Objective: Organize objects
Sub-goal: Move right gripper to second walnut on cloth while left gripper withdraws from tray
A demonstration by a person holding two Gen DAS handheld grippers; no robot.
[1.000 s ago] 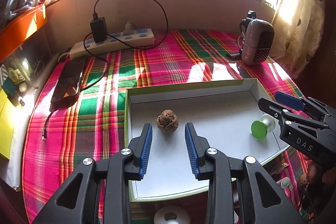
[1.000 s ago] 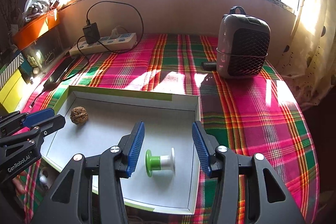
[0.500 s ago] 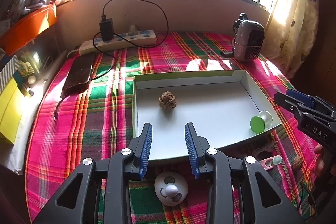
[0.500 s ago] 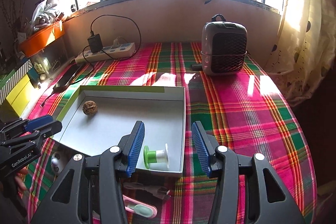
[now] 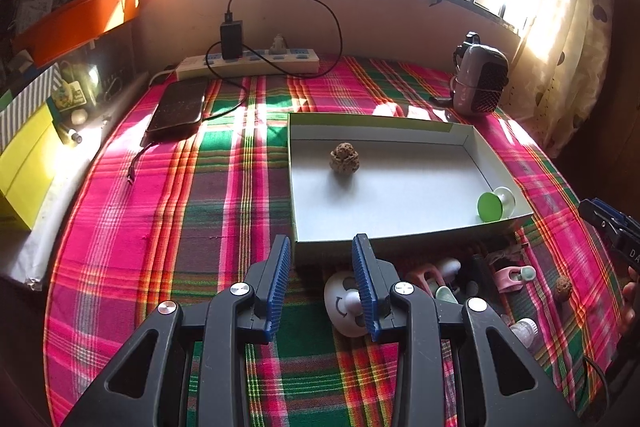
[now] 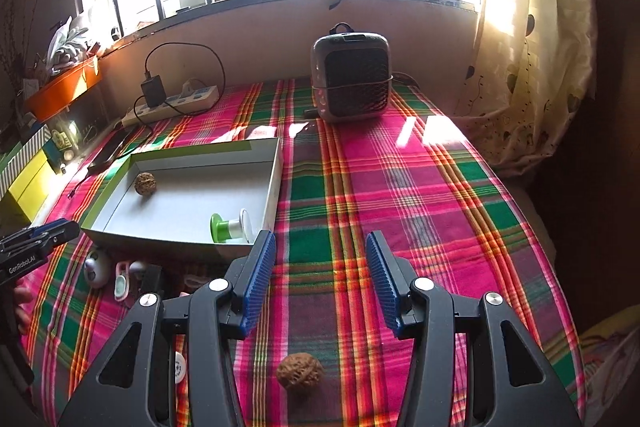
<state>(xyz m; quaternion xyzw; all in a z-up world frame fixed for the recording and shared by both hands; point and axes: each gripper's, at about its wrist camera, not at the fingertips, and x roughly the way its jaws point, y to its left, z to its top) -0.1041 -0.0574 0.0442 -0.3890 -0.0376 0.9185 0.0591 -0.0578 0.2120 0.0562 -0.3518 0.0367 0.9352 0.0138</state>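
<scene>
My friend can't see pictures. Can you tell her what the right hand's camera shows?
The right gripper, jaws open and empty, hovers over a pink and green plaid cloth. A walnut lies just below it; to the left a shallow box holds another walnut and a green and white spool.

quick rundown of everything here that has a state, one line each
left gripper: open, holding nothing
right gripper: open, holding nothing
box: open-topped, walnut and spool inside
walnut in box: resting on the floor of the box
green spool: lying on its side in the box corner
walnut on cloth: loose, outside the box
charger: plugged into the power strip
</scene>
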